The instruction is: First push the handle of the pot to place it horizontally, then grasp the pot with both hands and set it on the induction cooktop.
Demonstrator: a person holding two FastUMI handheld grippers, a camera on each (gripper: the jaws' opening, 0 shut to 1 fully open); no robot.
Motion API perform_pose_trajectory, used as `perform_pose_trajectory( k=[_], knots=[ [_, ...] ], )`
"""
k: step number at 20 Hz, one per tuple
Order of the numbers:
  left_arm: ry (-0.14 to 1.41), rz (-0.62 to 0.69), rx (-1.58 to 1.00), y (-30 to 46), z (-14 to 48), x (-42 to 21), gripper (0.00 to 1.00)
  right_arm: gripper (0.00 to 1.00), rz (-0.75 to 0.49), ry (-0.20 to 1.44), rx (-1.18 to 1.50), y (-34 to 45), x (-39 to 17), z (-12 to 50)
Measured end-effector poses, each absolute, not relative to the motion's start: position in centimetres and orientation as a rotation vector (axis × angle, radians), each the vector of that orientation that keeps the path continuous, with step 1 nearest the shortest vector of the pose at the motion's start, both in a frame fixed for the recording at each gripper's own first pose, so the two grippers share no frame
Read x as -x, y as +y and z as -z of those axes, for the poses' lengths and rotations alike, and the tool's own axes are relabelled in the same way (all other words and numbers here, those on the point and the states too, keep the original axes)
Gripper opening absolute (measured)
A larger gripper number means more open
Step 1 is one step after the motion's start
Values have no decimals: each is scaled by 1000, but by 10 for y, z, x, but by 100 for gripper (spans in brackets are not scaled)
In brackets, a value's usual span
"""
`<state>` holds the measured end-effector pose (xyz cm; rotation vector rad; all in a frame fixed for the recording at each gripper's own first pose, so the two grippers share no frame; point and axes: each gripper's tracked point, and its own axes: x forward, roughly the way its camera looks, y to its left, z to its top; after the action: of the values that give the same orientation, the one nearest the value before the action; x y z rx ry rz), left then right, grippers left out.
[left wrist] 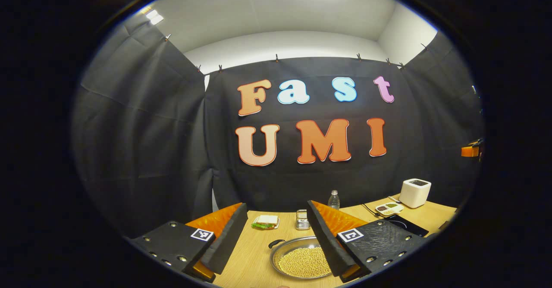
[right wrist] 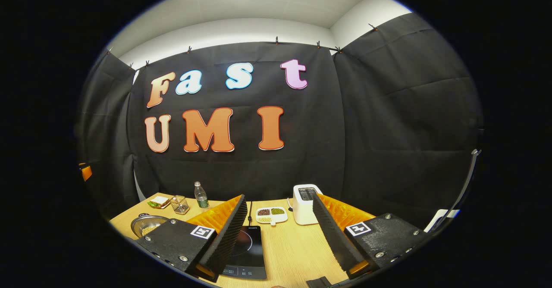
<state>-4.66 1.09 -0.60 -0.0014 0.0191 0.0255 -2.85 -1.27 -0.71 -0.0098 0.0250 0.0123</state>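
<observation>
Both the left tongs (left wrist: 276, 236) and right tongs (right wrist: 276, 232) hang spread and empty. The pot (left wrist: 302, 262), seemingly full of beans, lies just ahead of the left pair, its handle (left wrist: 276, 243) angled away. A hard shove there may spill beans onto the table (left wrist: 254, 258).

Both views level, toward back wall (left wrist: 302, 184).

No readable text

Square black-and-white coded tags sit on each hand-held gripper (left wrist: 276, 232) (right wrist: 276, 232), patterns only, no letters. Small print on the induction cooktop (right wrist: 248, 253) front edge and the bottle (right wrist: 200, 196) label is too small to read.
</observation>
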Motion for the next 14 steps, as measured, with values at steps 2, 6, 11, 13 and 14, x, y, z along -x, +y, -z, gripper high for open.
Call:
perform_pose_trajectory(
  k=[2, 6, 11, 13, 14],
  knots=[
    [15, -19, 4, 7, 2, 48, 89, 95, -16, 20, 7, -14, 27, 6],
    [-2, -32, -5, 9, -2, 48, 89, 95, -17, 12, 8, -11, 26, 6],
    [-11, -12, 0, 8, -2, 43, 94, 95, -21, 8, 5, -5, 27, 5],
    [16, -5, 12, 8, 9, 38, 77, 95, -27, 13, 5, -3, 27, 6],
    [30, -6, 12, 8, 14, 38, 73, 95, -30, 15, 3, -2, 27, 7]
  ],
)
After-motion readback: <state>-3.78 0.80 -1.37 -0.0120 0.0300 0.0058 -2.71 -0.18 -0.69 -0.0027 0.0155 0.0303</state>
